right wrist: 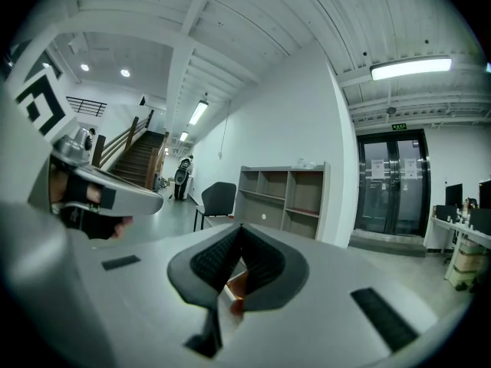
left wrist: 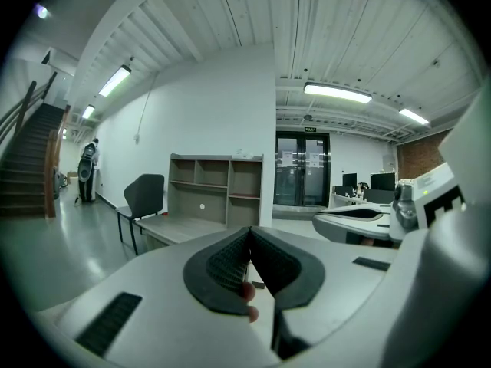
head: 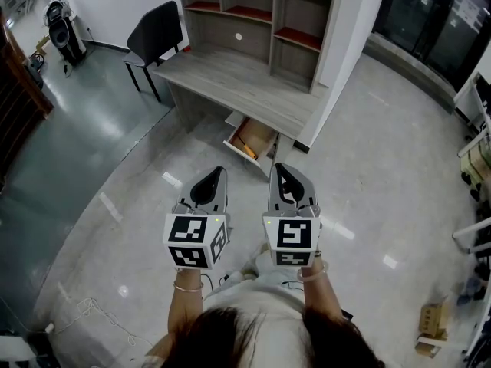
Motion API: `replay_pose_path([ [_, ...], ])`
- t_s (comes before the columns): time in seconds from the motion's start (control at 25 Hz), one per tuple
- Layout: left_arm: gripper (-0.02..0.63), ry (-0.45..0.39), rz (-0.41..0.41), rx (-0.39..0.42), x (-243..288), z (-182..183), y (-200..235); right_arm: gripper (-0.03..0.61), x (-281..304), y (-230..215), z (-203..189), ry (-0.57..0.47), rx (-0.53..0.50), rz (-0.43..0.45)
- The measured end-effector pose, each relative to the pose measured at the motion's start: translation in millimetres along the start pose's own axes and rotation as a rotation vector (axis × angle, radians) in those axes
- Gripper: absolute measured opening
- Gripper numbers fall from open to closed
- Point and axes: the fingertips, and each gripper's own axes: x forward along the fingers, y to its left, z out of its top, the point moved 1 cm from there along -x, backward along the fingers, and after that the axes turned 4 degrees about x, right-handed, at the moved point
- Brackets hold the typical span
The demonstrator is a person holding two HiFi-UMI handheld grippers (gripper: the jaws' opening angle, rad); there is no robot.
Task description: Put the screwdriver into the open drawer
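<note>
Under the grey desk (head: 230,83), the drawer (head: 265,158) stands open. A thin orange screwdriver (head: 247,149) lies inside it on the wooden bottom. My left gripper (head: 222,170) and right gripper (head: 277,166) are held side by side above the floor, short of the drawer and pointing toward it. Both are shut and hold nothing. In the left gripper view the black pads (left wrist: 230,263) of the left gripper (left wrist: 249,231) meet at the tip. The right gripper view shows the right gripper (right wrist: 241,228) shut the same way, with a bit of the drawer's wood (right wrist: 238,284) behind the pads.
A shelf unit (head: 261,18) stands on the desk. A black chair (head: 157,33) is at the desk's left end. A white wall corner (head: 337,67) rises right of the desk. A speaker on a stand (head: 61,29) is far left, and a cable (head: 88,309) lies on the floor.
</note>
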Motion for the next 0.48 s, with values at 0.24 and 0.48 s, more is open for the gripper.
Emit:
replay_pose_path([
  [0.24, 0.017, 0.003, -0.012, -0.003, -3.2, -3.1, -3.6, 0.028, -6.7, 2.1, -1.2, 0.0, 0.019, 0.004],
  [0.48, 0.017, 0.007, -0.016, -0.008, -6.6, -8.3, -5.9, 0.028, -10.7, 4.4, -3.8, 0.002, 0.024, 0.002],
])
